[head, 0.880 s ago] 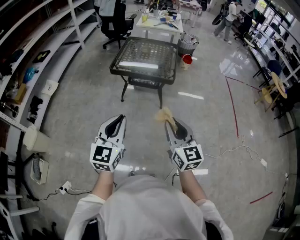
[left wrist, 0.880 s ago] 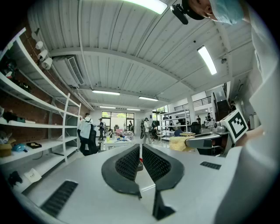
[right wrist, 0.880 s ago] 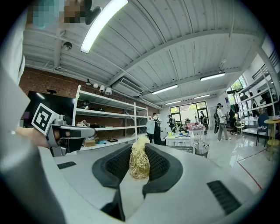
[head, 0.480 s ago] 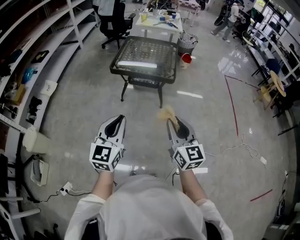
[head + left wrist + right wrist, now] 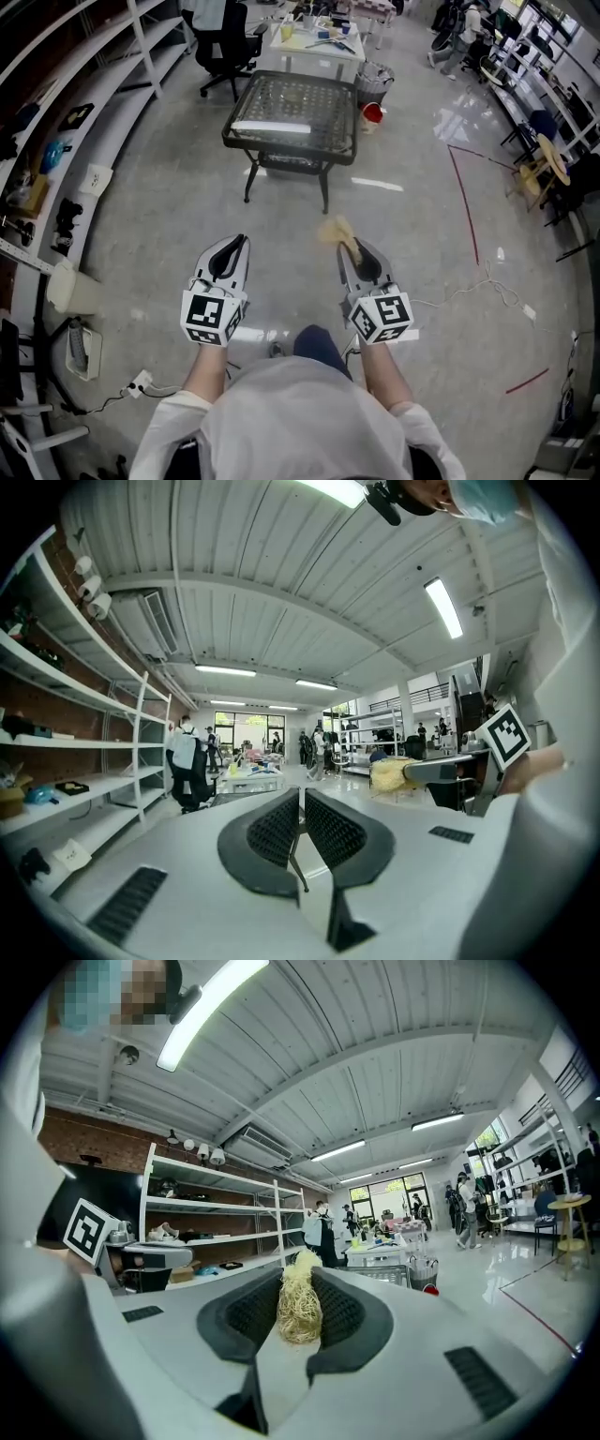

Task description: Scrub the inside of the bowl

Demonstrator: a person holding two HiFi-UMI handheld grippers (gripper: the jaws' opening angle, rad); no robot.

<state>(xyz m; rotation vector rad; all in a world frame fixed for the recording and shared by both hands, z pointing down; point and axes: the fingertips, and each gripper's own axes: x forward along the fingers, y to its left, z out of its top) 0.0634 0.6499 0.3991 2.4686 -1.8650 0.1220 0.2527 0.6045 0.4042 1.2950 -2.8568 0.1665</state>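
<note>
My right gripper [image 5: 354, 249] is shut on a pale yellow fibrous scrubber [image 5: 335, 230], a tuft of which sticks out past the jaw tips. In the right gripper view the scrubber [image 5: 299, 1307] sits pinched between the dark pads of the right gripper [image 5: 298, 1290]. My left gripper [image 5: 234, 246] is shut with nothing in it; its ribbed pads meet in the left gripper view [image 5: 300, 803]. Both are held at waist height over the floor, side by side. The left gripper view also catches the scrubber [image 5: 389, 773] at its right. No bowl shows in any view.
A dark metal table with a mesh top [image 5: 291, 117] stands ahead on the grey floor. Behind it are a white table [image 5: 314, 42], an office chair [image 5: 225, 42], a bin [image 5: 377, 80] and a red bucket [image 5: 372, 114]. Shelving [image 5: 56, 122] runs along the left. Cables [image 5: 469, 291] lie at right.
The view has shifted a little toward the mesh table, and a dark knee now shows between my arms. Both grippers keep their pose and grip.
</note>
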